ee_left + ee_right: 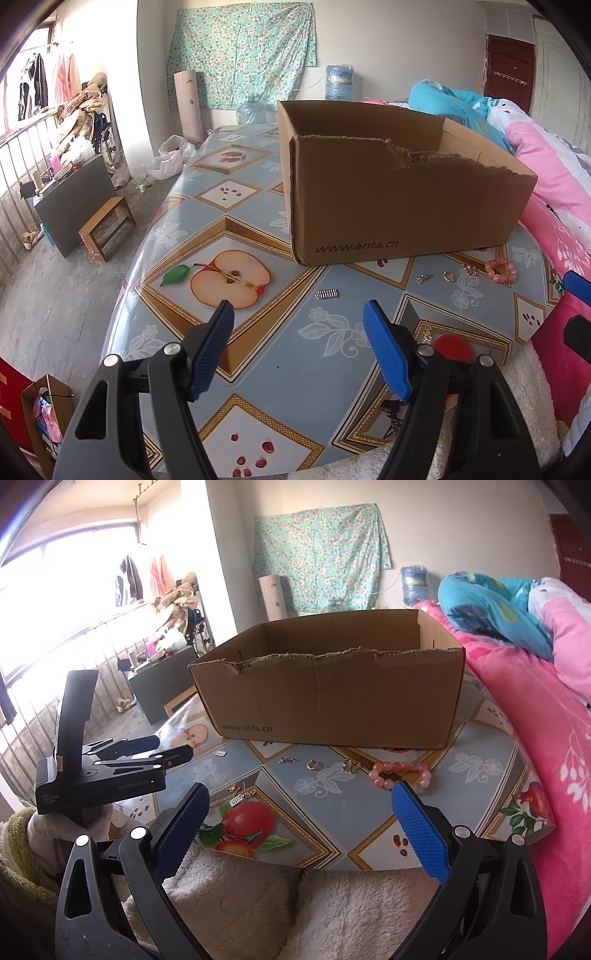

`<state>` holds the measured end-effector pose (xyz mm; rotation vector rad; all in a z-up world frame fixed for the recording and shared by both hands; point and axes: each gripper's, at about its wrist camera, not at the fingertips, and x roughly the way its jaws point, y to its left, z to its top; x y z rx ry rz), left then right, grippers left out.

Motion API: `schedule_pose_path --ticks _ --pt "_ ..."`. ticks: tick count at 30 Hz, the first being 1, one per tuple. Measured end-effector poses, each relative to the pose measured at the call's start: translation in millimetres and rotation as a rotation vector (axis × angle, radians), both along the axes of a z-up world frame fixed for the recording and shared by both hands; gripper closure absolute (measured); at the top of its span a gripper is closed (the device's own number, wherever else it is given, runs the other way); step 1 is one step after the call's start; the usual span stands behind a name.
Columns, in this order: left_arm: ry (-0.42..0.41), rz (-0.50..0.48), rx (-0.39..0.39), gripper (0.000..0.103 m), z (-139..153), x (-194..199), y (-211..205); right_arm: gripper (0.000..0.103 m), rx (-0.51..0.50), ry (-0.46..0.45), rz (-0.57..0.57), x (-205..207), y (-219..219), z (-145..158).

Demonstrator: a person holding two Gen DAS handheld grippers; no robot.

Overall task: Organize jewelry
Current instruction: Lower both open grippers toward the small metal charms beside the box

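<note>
An open cardboard box stands on the fruit-print table. In front of it lie a pink bead bracelet, a gold ring, a silver charm, a clover charm and a small silver bar. A gold chain piece lies nearer me. My left gripper hovers open over the table's left part, nothing between its pads. My right gripper is open and empty, short of the bracelet.
A pink quilt and blue bedding border the table on the right. White fleece covers the near edge. The table's left edge drops to the floor, where a wooden stool and a grey cabinet stand.
</note>
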<state>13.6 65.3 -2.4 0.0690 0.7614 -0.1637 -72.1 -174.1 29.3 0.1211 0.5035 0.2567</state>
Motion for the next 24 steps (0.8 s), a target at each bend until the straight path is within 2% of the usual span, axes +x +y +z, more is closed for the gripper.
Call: schedule_pose_path --ticks 4,8,14,15,19,24 --pt "0.001 0.008 -0.005 0.032 -0.9 -1.3 1.8 0.009 -0.007 -0.009 0.029 0.3 3.9 2.6" --pt "0.002 0.014 -0.013 0.032 -2.7 -3.5 5.9 0.015 -0.032 0.0 0.077 7.7 14.0 3.3" --pt "-0.002 0.009 -0.016 0.033 -4.3 -3.8 11.2 0.029 -0.076 0.046 0.143 24.7 35.2 -2.5" --pt "-0.003 0.007 -0.019 0.033 -4.2 -3.8 12.2 0.034 -0.081 0.059 0.154 28.5 38.9 -4.3" --pt "-0.005 -0.004 -0.03 0.043 -3.8 -2.7 15.0 0.056 -0.12 0.118 0.192 44.2 55.2 -12.5" --pt "0.003 -0.024 -0.052 0.057 -5.4 -1.5 16.0 0.068 -0.16 0.161 0.233 53.9 72.5 -20.7"
